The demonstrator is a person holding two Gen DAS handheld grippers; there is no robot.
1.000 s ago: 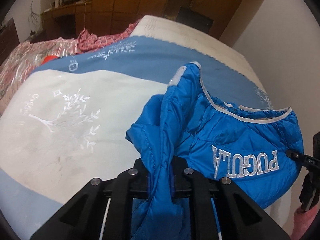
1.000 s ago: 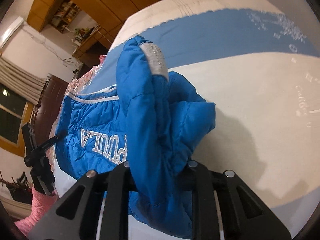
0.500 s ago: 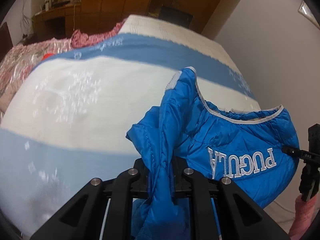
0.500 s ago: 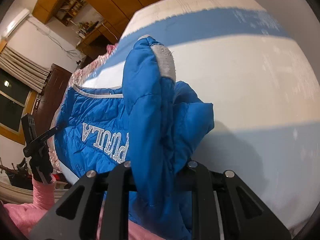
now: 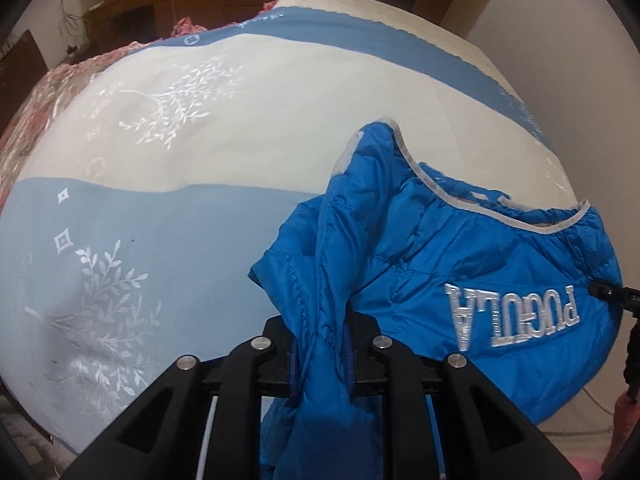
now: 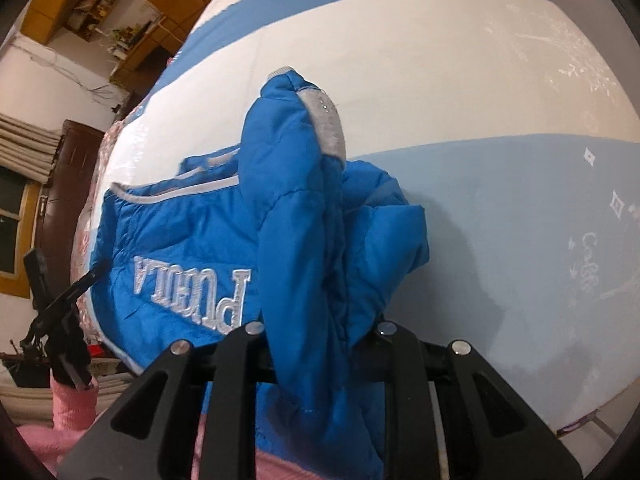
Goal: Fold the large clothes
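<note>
A blue puffer jacket with white lettering and grey trim hangs stretched between my two grippers over the bed. In the left wrist view a bunched fold of it runs between the jaws of my left gripper, which are opening while the fabric still sits pinched there. In the right wrist view the jacket shows its lettered panel at left, and my right gripper is shut on another thick fold with a grey cuff patch above it. Each gripper's black tip shows at the other view's edge.
The bed cover has cream and pale blue bands with white leaf embroidery. A pink floral quilt lies along the bed's far-left side. A white wall borders the bed at right. A pink sleeve shows at lower left.
Both grippers have moved across the bed with the jacket, from over the cream band to the near pale blue band. The jacket hangs in the same shape.
</note>
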